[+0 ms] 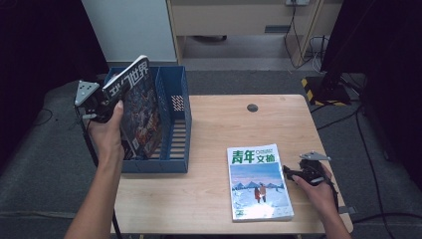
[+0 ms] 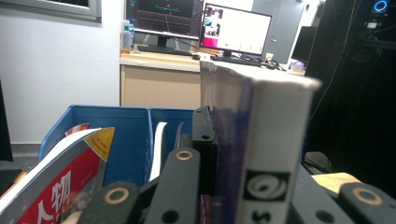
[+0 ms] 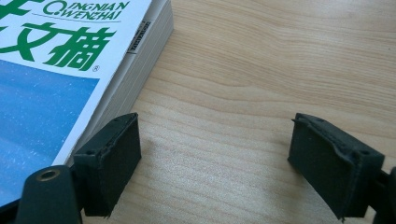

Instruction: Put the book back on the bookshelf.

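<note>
Jaws of the left gripper (image 1: 110, 95) clamp one magazine (image 1: 139, 107); another magazine (image 1: 259, 181) lies flat.

Dark magazine (image 1: 137, 107): thick, busy cover, white title characters, white spine; held upright and tilted above the blue rack (image 1: 174, 164) at counter's left. Green-titled magazine (image 1: 259, 181): snowy blue cover with two figures, lying flat, face up, on the counter near its front right
</note>
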{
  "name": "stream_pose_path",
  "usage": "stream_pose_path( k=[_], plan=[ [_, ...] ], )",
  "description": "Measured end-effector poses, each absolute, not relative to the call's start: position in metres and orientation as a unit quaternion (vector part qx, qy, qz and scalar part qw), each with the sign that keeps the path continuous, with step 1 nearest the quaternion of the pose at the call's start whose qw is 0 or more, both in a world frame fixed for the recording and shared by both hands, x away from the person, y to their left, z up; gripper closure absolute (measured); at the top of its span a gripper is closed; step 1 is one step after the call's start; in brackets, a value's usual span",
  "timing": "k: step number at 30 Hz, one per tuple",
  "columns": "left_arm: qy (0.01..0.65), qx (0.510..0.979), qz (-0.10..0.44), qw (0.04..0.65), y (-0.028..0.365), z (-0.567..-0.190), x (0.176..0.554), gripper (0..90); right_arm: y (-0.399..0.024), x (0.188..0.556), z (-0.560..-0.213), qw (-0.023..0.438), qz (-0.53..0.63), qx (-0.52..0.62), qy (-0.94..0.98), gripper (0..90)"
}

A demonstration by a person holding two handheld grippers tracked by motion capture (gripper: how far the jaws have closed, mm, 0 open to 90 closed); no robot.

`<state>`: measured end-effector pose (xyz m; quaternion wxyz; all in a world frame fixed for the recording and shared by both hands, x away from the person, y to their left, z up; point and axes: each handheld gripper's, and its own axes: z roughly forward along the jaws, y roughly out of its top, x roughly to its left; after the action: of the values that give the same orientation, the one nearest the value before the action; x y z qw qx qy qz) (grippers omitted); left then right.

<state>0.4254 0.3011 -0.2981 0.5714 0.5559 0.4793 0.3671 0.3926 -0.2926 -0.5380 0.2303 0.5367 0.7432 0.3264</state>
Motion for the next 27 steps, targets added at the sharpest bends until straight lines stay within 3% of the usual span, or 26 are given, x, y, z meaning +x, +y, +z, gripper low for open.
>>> stream_pose_path(
  k=[27],
  plan=[
    [0.485,0.547,0.377,0.568,0.301,-0.322,0.438,81.7,-0.293,0.393,-0.538,0.23,0.327,0.536,0.743,16.6]
  ],
)
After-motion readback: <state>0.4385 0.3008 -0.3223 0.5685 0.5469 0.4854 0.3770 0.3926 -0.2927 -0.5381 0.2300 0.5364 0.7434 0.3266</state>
